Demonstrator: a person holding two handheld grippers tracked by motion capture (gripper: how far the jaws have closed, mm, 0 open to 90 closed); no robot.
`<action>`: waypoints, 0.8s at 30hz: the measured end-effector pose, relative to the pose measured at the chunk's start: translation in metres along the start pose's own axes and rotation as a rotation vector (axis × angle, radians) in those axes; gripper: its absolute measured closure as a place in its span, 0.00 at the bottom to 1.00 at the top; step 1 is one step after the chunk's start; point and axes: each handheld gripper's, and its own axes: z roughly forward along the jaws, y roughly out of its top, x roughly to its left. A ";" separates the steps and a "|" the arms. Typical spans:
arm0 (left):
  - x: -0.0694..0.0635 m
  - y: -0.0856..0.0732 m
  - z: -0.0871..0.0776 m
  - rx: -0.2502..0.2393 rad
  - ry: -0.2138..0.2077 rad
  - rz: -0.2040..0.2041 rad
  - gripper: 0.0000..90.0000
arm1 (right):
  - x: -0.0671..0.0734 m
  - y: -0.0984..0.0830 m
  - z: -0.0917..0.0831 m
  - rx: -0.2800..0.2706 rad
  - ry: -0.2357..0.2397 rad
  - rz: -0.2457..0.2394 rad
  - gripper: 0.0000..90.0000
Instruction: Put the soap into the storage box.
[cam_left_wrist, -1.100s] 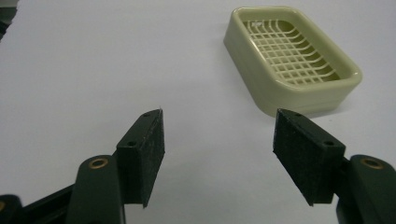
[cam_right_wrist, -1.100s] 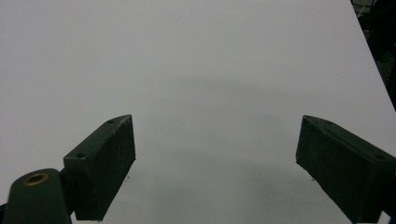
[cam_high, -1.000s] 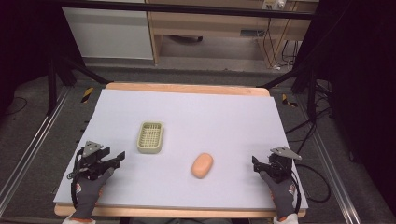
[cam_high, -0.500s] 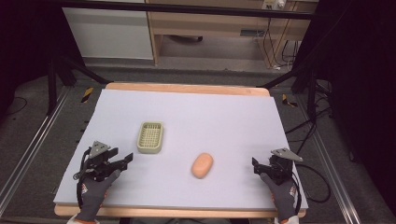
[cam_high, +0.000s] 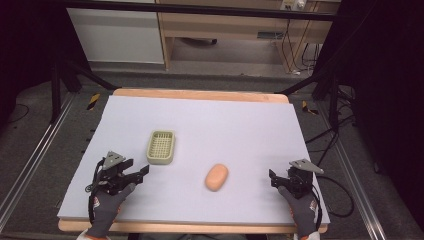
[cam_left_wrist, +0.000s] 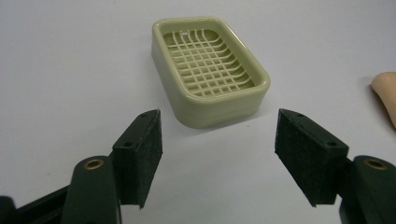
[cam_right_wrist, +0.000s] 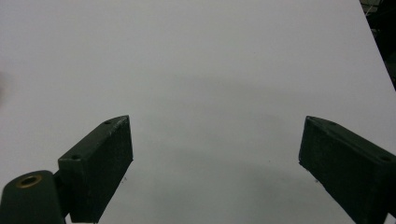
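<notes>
Table (cam_high: 210, 125) with a pale sheet on top; we see two things on it. Soap dish (cam_high: 161, 147), pale green with a grid bottom, sits left of centre, flat on the sheet and empty. Soap bar (cam_high: 216, 177), peach-coloured and oval, lies near the middle toward the near edge, well apart from the dish.

Left gripper (cam_high: 136, 174) is at the near left, held in a gloved left hand (cam_high: 107, 205), pointing toward the dish. In the left gripper view we see its jaws wide apart with nothing between them, the soap dish (cam_left_wrist: 208, 70) just ahead of the tips and not touching, and the edge of the soap bar (cam_left_wrist: 386, 91) at far right.

Right gripper (cam_high: 274, 178) is at the near right, held in a gloved right hand (cam_high: 302, 210), near the soap bar but apart from it. In the right gripper view we see its jaws also wide apart, holding nothing, over bare sheet.

Whether either gripper touches the table, we cannot tell.
</notes>
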 end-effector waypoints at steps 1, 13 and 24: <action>-0.001 0.001 0.000 -0.002 -0.003 0.005 0.35 | 0.001 0.000 0.000 -0.003 0.001 0.004 0.11; -0.024 0.015 0.003 -0.012 -0.063 0.042 0.33 | 0.007 0.001 -0.002 0.003 0.034 0.007 0.11; -0.044 0.031 0.010 -0.029 -0.094 0.071 0.33 | 0.006 0.002 -0.002 -0.002 0.029 0.017 0.11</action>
